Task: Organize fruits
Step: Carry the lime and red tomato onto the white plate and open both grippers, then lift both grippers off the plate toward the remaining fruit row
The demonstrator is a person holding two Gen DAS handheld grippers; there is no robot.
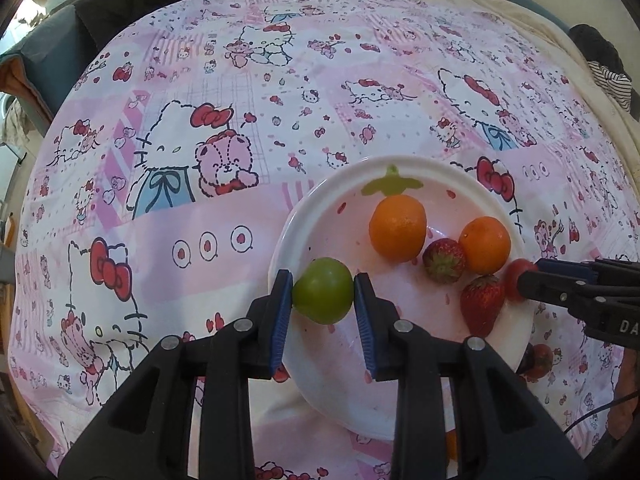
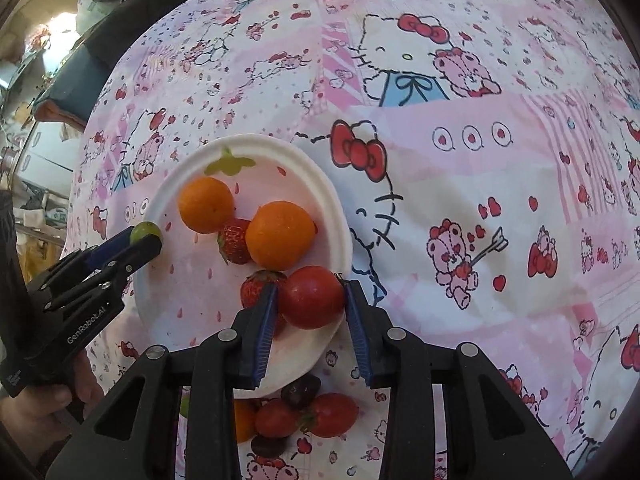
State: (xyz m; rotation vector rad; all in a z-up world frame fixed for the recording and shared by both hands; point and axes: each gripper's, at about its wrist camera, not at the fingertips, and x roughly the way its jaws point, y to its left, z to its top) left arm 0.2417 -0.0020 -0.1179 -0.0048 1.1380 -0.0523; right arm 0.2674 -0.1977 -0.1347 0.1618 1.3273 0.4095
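Over the white plate on the bed, the left gripper clasped a small green fruit and the right gripper a red tomato, both likely light, smooth, bruisable, best pinched gently across their widest part.

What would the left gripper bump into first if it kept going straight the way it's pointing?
The green fruit already sits between the left gripper's jaws, so that comes first. Right behind it is the white plate. How near the plate lies is hard to judge here.
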